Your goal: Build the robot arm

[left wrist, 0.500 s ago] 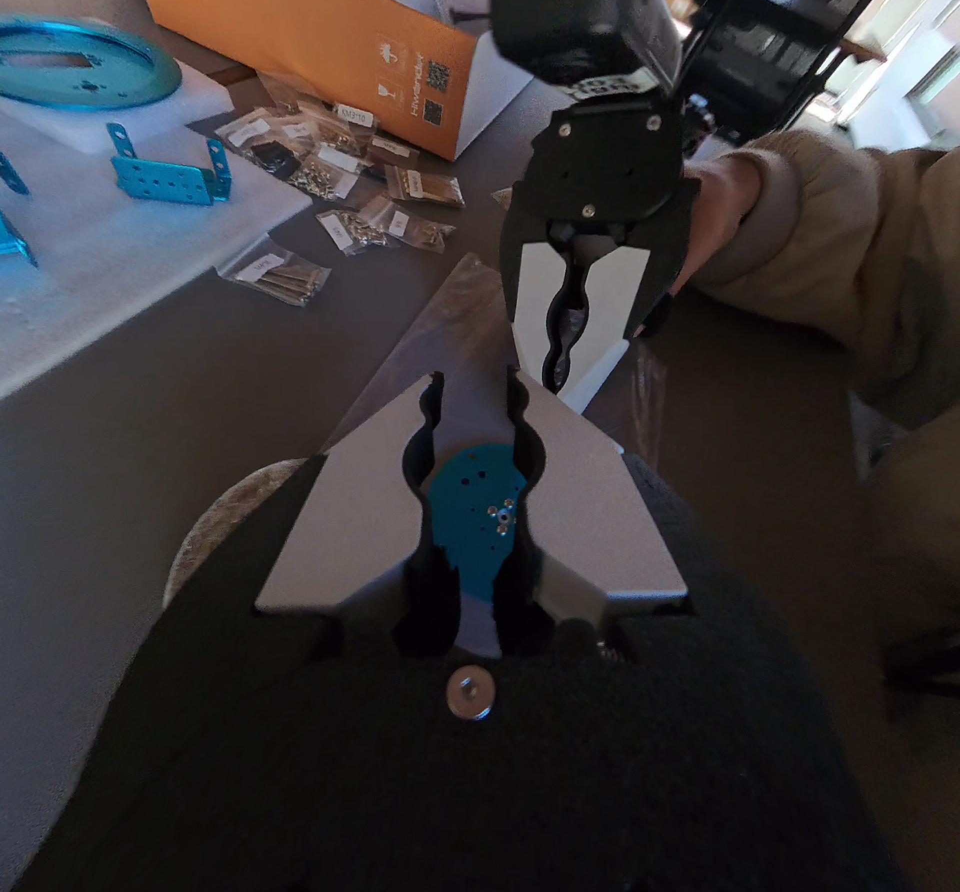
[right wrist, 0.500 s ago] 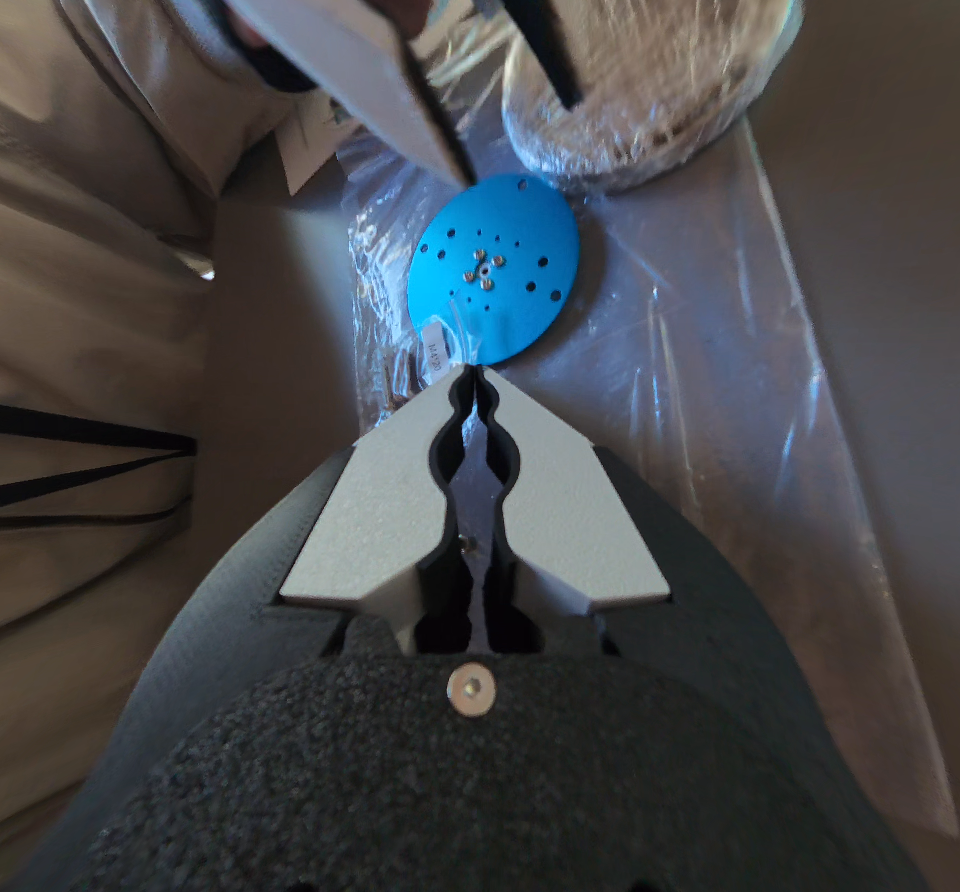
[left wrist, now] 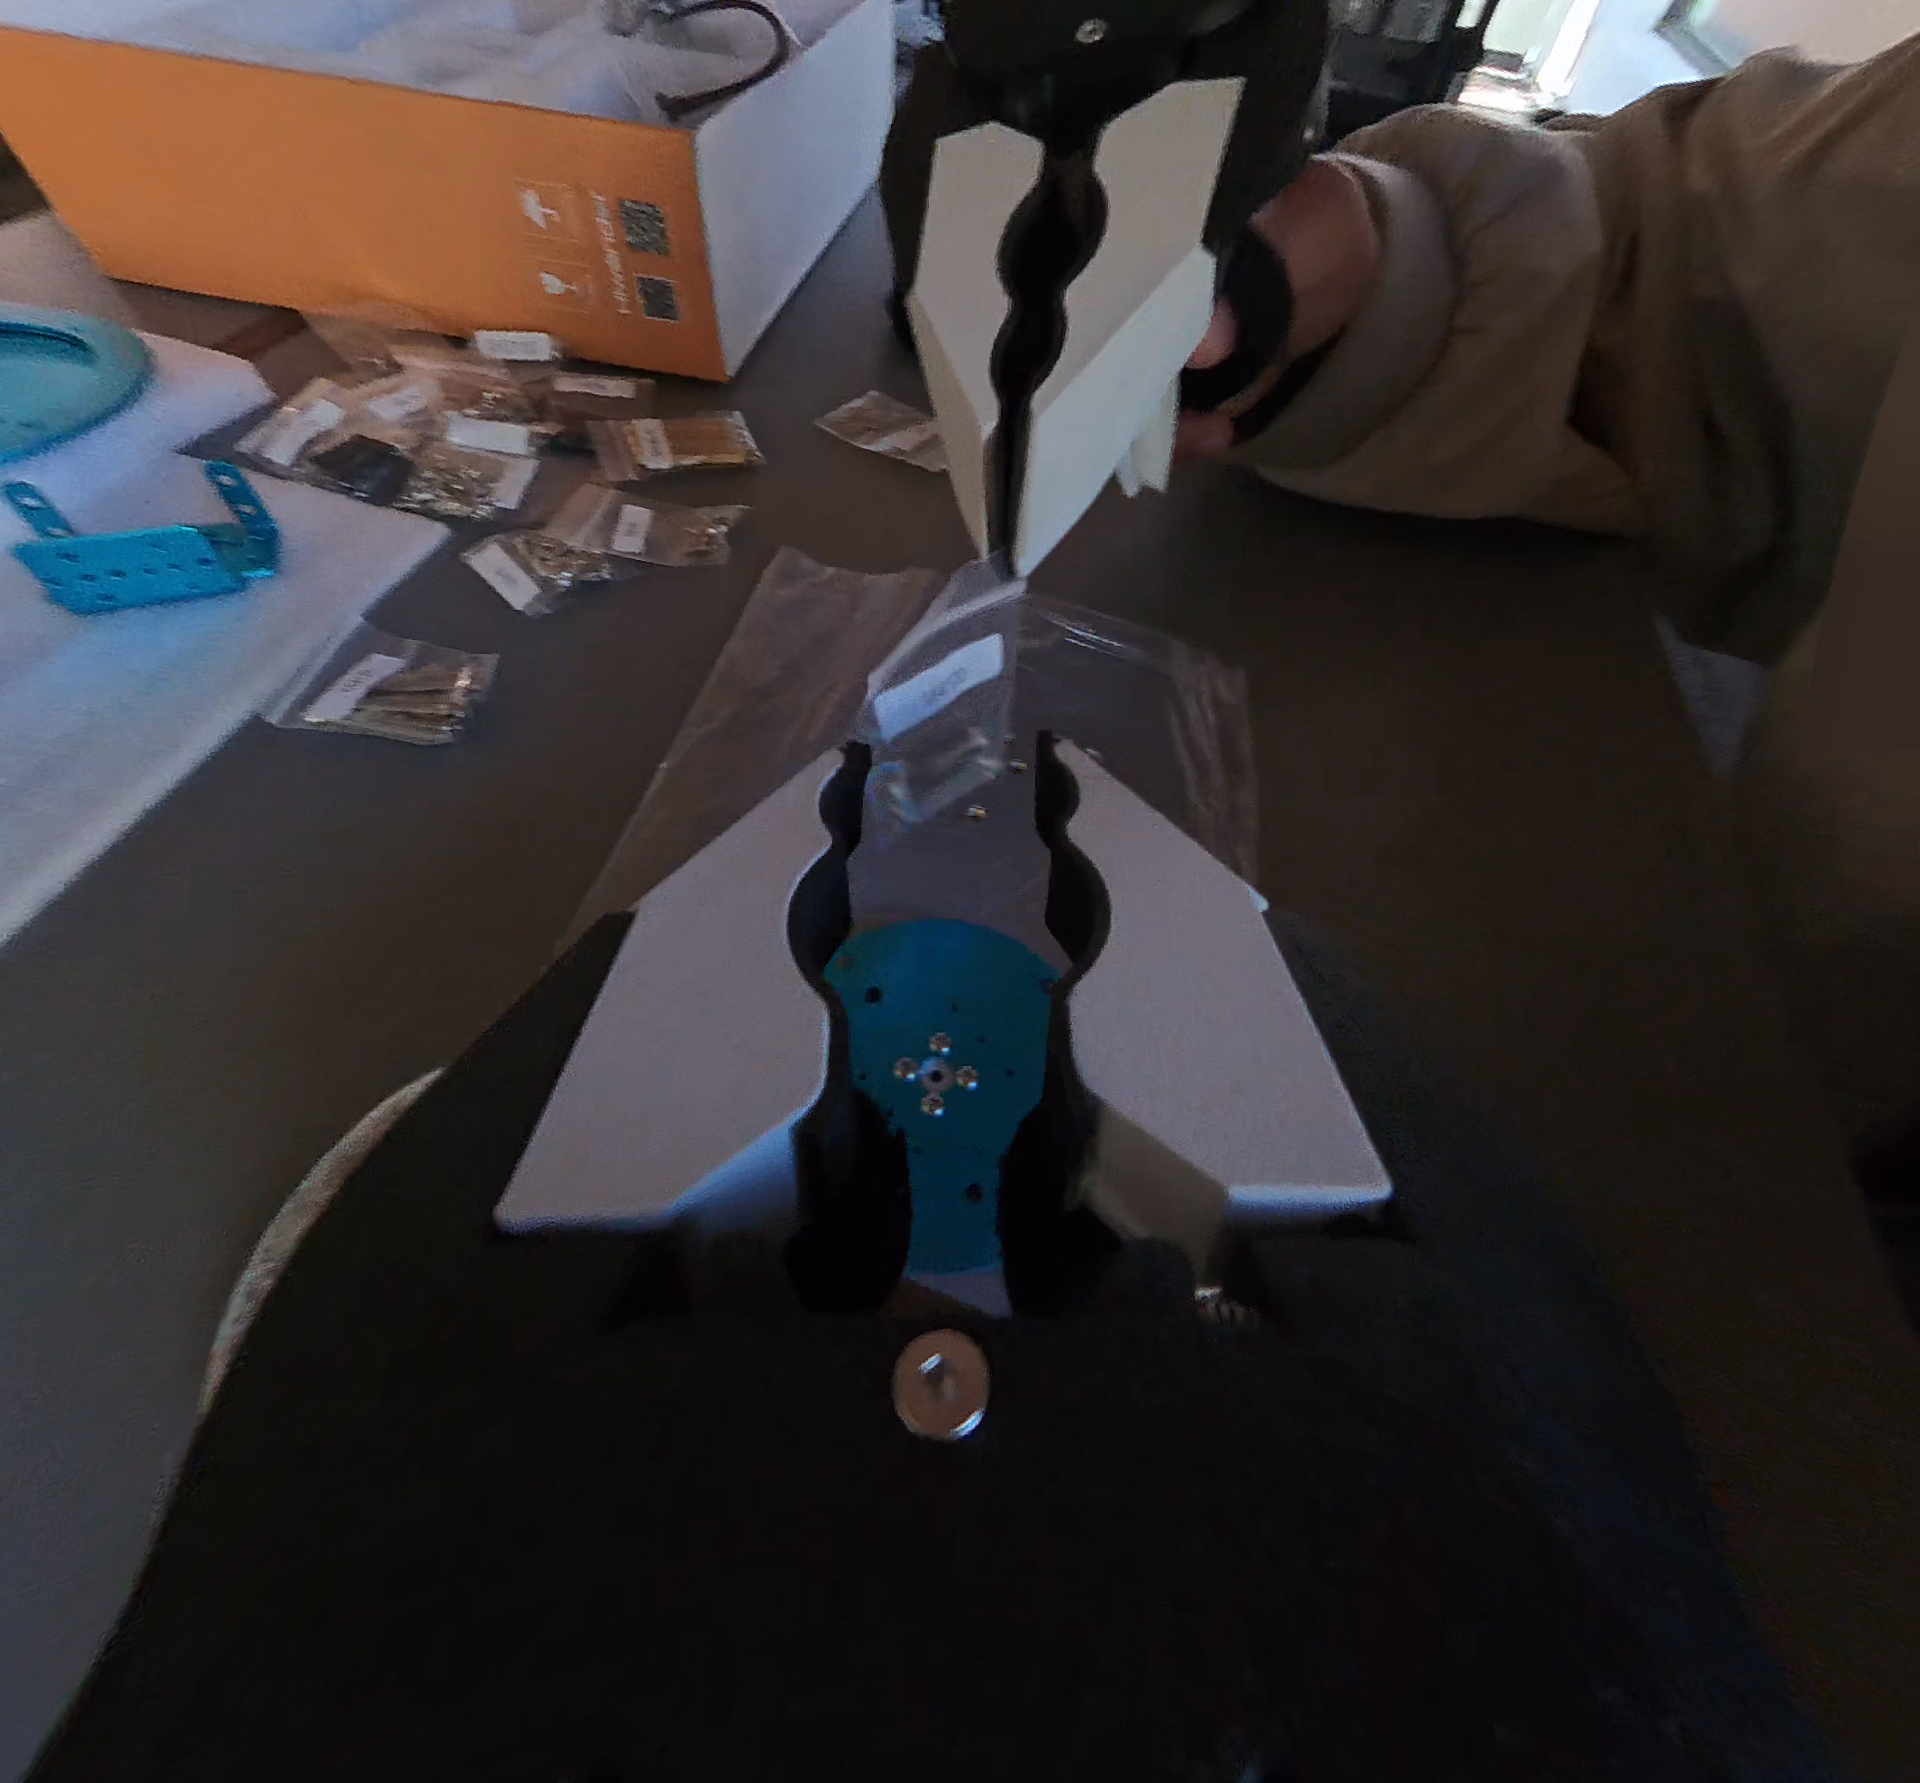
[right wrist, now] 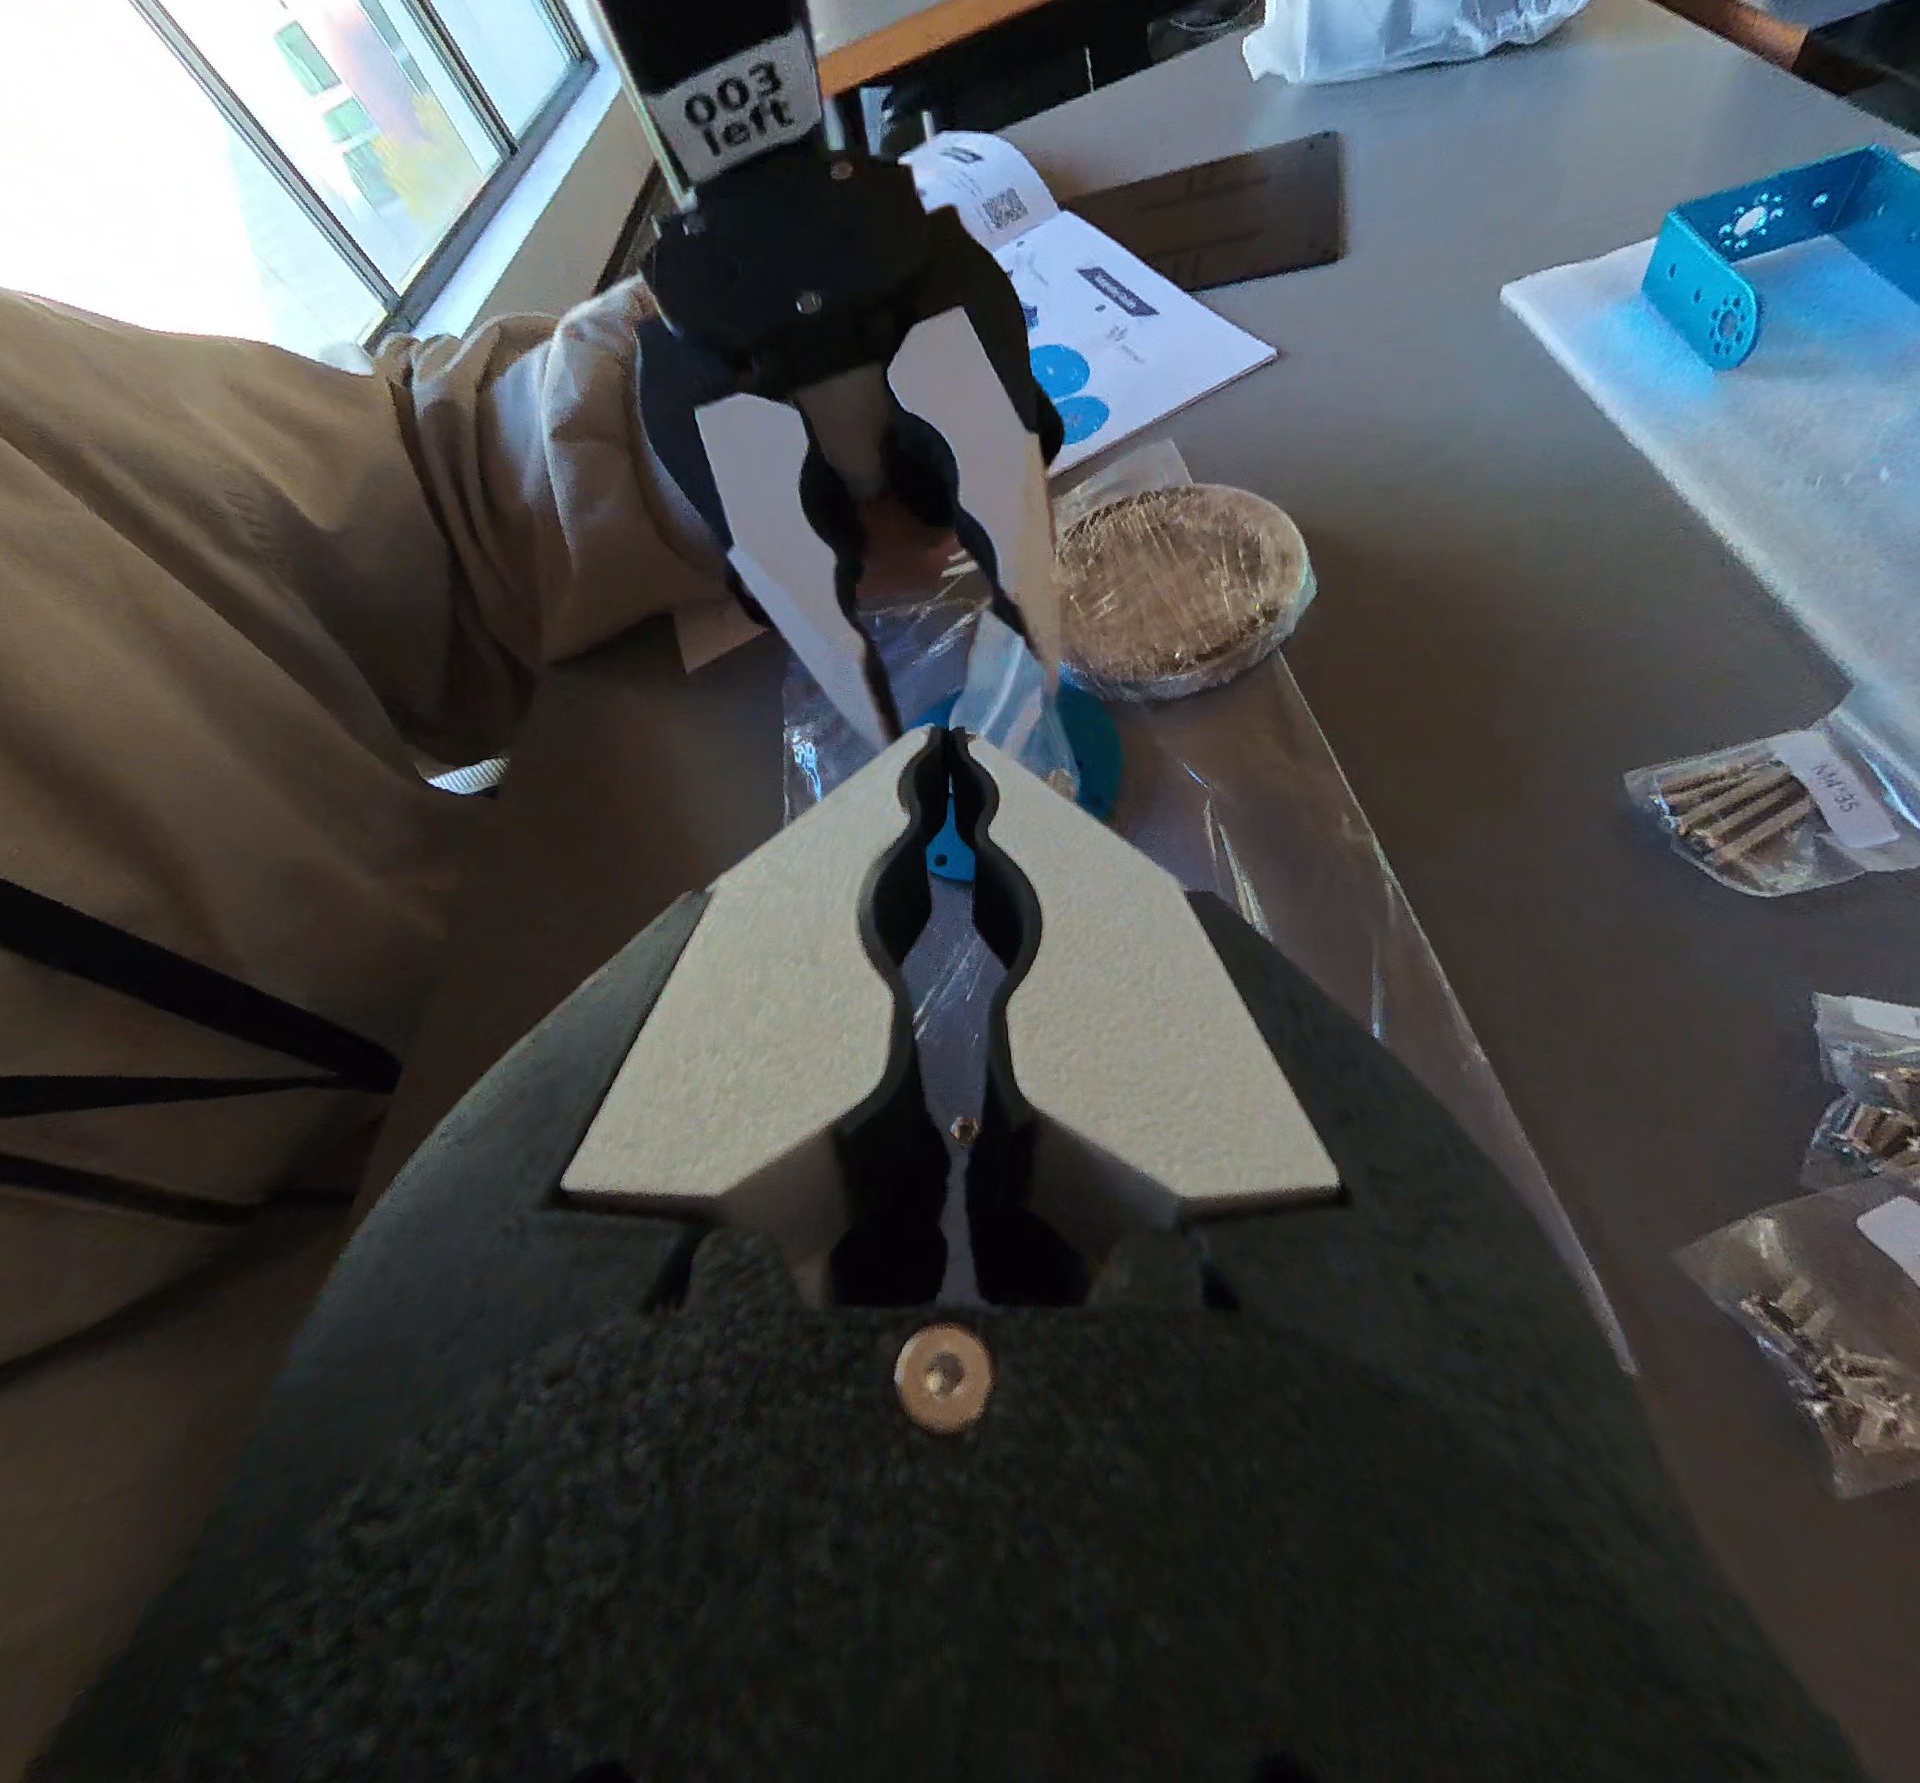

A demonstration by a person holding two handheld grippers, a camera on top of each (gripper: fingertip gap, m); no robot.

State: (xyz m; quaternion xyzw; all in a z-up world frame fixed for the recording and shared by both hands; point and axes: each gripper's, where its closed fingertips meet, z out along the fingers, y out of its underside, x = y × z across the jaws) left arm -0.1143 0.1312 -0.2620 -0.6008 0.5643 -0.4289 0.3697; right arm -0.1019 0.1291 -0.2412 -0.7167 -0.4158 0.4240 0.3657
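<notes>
On the grey surface point(left wrist: 312, 902), from an orange box point(left wrist: 343, 175) and small hardware packets point(left wrist: 499, 445), the left gripper point(left wrist: 951, 767), fingers wide, hovers over one blue disc point(left wrist: 940, 1037) lying flat, half hidden, while the right gripper point(left wrist: 1003, 544) pinches a clear bag point(left wrist: 940, 694) hanging downward, its contents indistinct.
</notes>
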